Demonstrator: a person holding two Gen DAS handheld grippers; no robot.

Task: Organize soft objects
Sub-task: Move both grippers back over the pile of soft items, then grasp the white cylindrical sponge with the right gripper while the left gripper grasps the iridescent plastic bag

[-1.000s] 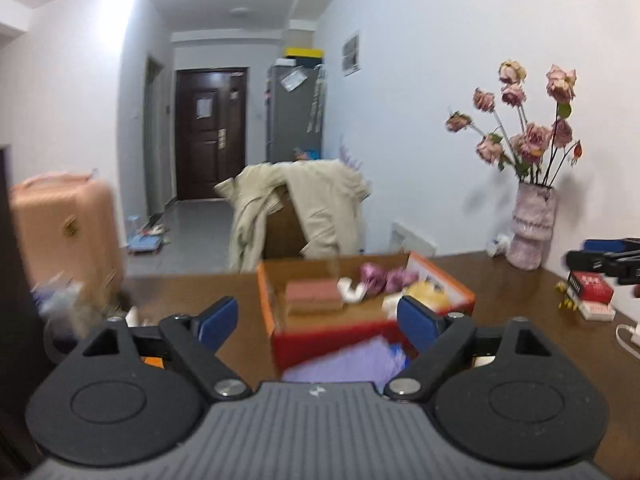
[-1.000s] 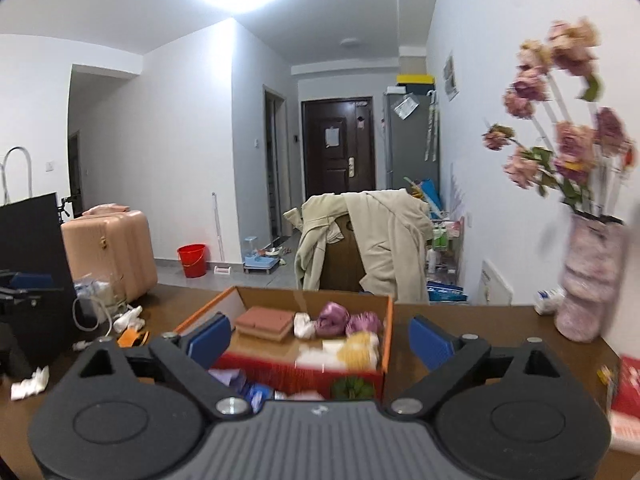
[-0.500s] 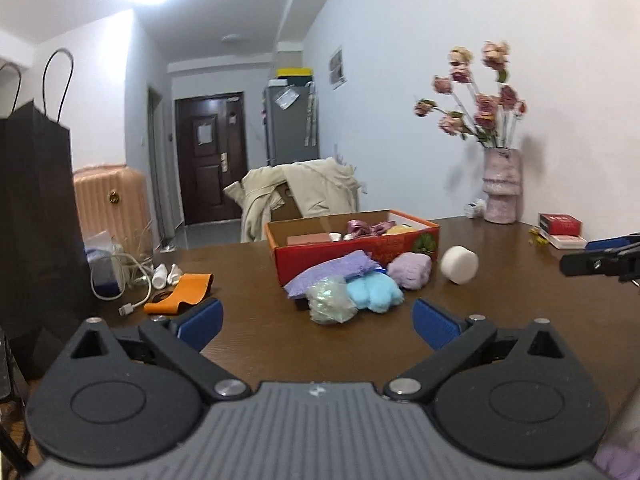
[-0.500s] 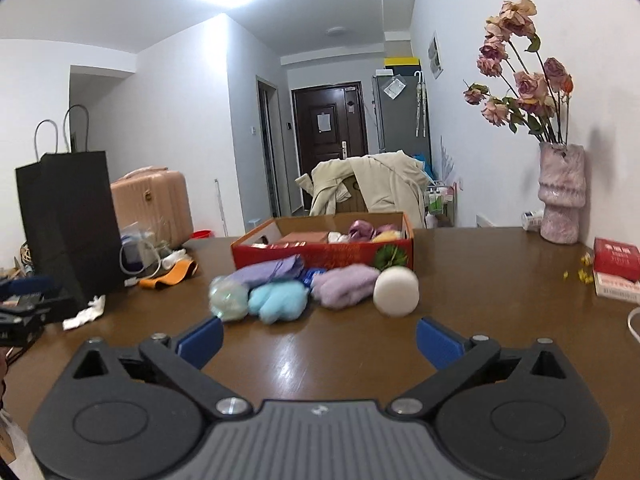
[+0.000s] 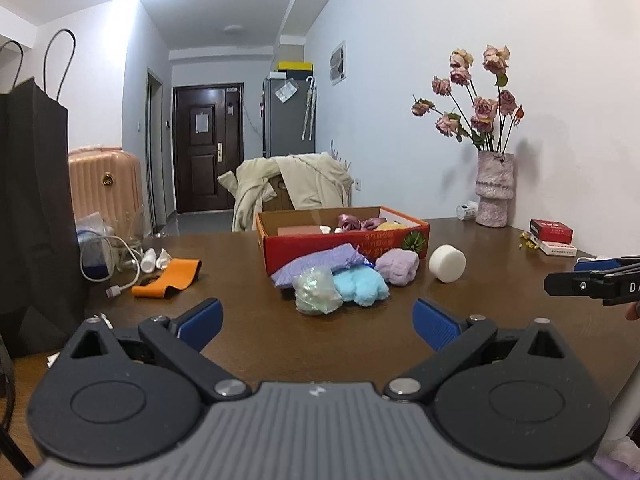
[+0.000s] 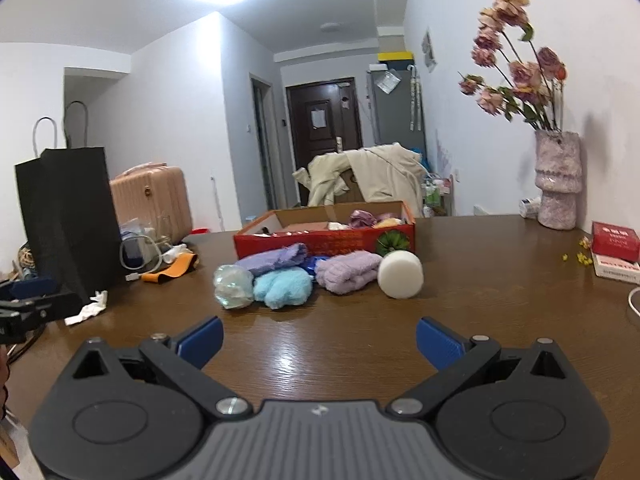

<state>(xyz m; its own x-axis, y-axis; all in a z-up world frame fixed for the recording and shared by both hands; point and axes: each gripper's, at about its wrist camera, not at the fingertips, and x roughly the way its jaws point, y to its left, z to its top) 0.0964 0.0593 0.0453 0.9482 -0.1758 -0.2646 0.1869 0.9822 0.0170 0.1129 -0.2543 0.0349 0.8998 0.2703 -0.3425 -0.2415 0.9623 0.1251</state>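
A red cardboard box (image 5: 344, 245) (image 6: 324, 240) stands mid-table holding several soft items. In front of it lie a lilac knit cloth (image 5: 320, 263) (image 6: 272, 260), a pale iridescent bundle (image 5: 317, 290) (image 6: 233, 286), a light blue fluffy piece (image 5: 362, 286) (image 6: 284, 288), a lilac fluffy piece (image 5: 398, 266) (image 6: 347, 272) and a white foam cylinder (image 5: 447, 263) (image 6: 400, 274). My left gripper (image 5: 318, 320) and my right gripper (image 6: 318, 338) both stand open over the bare wood, well short of the pile, with nothing between their blue pads. The right gripper's tip (image 5: 592, 280) shows at the left wrist view's right edge.
A black paper bag (image 5: 32, 208) (image 6: 68, 216) stands at the left, with a charger and cable (image 5: 108, 264), an orange band (image 5: 168, 278) and crumpled tissue (image 6: 90, 308) near it. A vase of dried roses (image 5: 494, 188) (image 6: 558, 184) and red and white packs (image 5: 554, 236) (image 6: 614, 248) sit at the right.
Both grippers drew back from close above the box and sank toward the table, so the pile in front of the box came into view. Both sets of jaws spread slightly wider.
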